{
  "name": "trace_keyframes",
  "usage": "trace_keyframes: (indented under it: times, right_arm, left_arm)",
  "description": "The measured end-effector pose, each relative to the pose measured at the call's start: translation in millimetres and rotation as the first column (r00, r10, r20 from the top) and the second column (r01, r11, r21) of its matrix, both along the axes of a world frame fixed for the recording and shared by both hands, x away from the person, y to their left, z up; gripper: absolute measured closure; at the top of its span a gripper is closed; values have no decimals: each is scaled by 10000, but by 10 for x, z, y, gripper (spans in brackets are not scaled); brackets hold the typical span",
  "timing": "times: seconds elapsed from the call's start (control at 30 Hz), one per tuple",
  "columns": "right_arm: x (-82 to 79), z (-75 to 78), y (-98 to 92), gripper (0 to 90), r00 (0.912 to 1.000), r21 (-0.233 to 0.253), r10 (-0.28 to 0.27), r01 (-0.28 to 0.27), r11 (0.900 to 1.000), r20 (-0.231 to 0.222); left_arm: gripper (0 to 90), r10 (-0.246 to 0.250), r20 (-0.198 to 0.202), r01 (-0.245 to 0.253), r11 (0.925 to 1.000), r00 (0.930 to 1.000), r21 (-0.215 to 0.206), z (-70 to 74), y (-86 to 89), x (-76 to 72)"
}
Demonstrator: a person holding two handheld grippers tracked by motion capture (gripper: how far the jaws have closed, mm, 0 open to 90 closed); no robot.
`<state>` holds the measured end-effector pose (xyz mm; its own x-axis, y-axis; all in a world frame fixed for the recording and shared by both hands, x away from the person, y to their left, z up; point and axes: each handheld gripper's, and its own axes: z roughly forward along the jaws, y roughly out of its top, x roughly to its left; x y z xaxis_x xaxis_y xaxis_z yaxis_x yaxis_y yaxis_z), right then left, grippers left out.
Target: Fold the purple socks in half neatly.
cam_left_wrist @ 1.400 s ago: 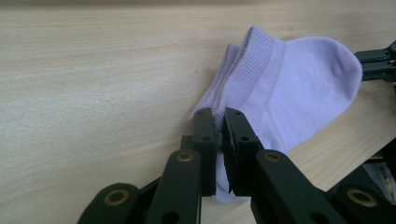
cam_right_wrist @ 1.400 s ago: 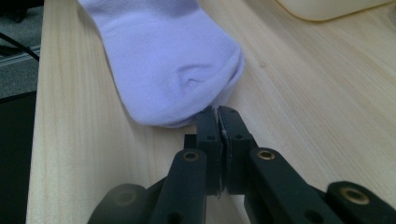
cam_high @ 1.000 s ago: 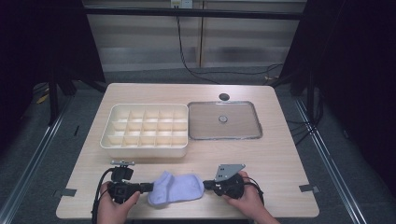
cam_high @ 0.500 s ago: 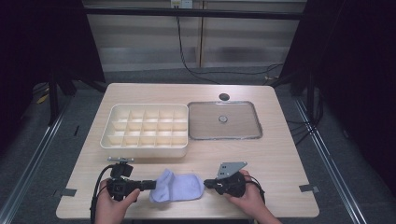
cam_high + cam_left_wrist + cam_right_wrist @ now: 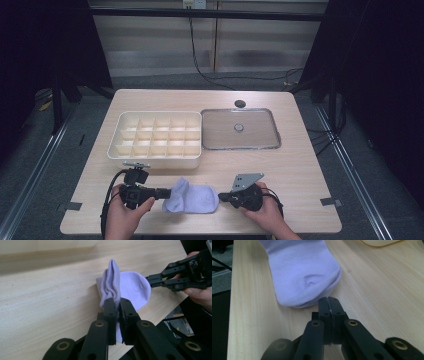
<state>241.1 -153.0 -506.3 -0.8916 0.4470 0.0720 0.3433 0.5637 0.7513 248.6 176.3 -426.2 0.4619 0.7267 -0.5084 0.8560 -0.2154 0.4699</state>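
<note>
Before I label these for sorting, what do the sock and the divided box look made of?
Sock: soft knit fabric, pale lilac and matte; ribbing shows at the cuff in the left claw. Box: probably plastic, cream, smooth, with thin moulded dividers.

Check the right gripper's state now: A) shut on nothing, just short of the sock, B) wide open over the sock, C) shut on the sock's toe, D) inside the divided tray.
A: the right gripper has its jaws pressed together, with the sock lying just beyond them.
</note>
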Motion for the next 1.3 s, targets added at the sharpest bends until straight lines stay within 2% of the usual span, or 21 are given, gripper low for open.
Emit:
trace_keyframes:
  times: [0.17, 0.7, 0.73, 0.77, 0.8, 0.87, 0.93, 1.0, 1.03, 1.3]
  right_arm:
    - [-2, 1, 5, 896, 10000, -9, -32, 32, 10000, 2]
    - [5, -3, 2, 896, 10000, 40, -15, 15, 10000, -6]
    - [4, -2, 2, 896, 10000, 31, -14, 14, 10000, -2]
    - [4, -2, 3, 897, 10000, 34, -19, 19, 10000, -6]
    - [4, -2, 3, 896, 10000, 33, -20, 20, 10000, -2]
    - [3, -2, 3, 896, 10000, 32, -23, 23, 10000, 0]
    - [0, -1, 4, 896, 10000, 15, -44, 44, 10000, -13]
    - [-2, -2, 5, 896, 10000, 29, -49, 49, 10000, -31]
    - [-2, -2, 5, 896, 10000, 29, -49, 49, 10000, -31]
    - [-6, -2, 14, 896, 10000, 28, -3, 3, 10000, 10]
  left_arm:
    - [848, -293, 21, 293, 9995, 9996, 124, 44, -50, 25]
    - [847, -381, -106, 382, 9992, 9992, 101, 61, -87, 45]
    - [848, -437, -137, 438, 9990, 9990, 123, 56, -111, 43]
    - [847, -755, -36, 756, 9965, 9971, 366, 55, -106, 53]
    - [848, -631, -138, 633, 9978, 9979, 197, 49, -138, 44]
    - [848, -571, -166, 573, 9983, 9982, 124, 46, -163, 39]
    - [847, -825, -179, 829, 9962, 9964, 247, 42, -199, 47]
    - [847, -701, -223, 705, 9973, 9973, 181, 41, -224, 44]
    - [847, -897, -173, 902, 9954, 9958, 309, 42, -226, 52]
    - [847, -1032, -251, 1042, 9937, 9943, 419, 32, -325, 74]
